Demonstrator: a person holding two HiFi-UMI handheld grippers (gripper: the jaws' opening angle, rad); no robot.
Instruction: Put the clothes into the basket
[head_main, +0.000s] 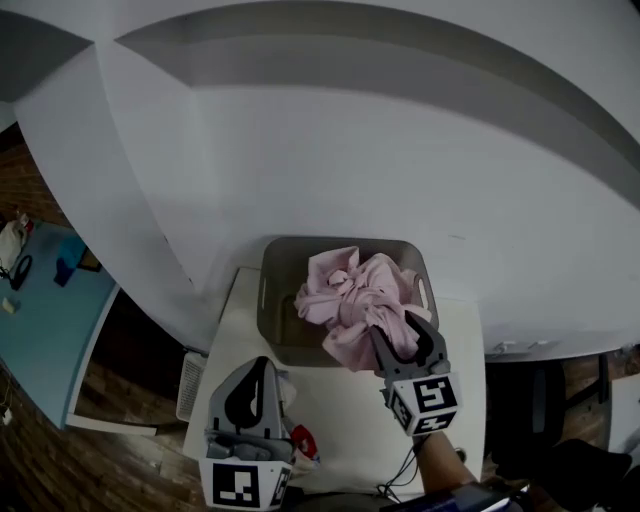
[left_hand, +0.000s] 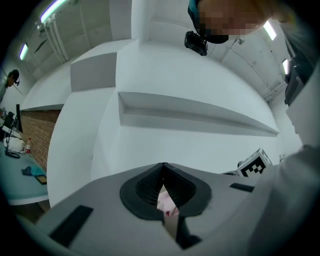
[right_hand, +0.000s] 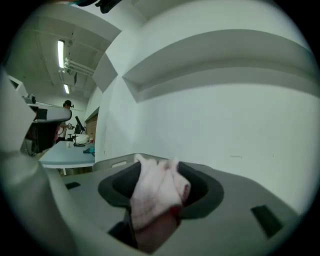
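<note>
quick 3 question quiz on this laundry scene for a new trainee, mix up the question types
1. True or false: the pink garment lies spread flat on the white table.
2. Which gripper has the pink garment between its jaws? A) left B) right C) both
3. Fill in: the pink garment is bunched up over a grey ___.

Key
1. False: it is bunched up and held off the table.
2. B: the right gripper is closed on it.
3. basket
</note>
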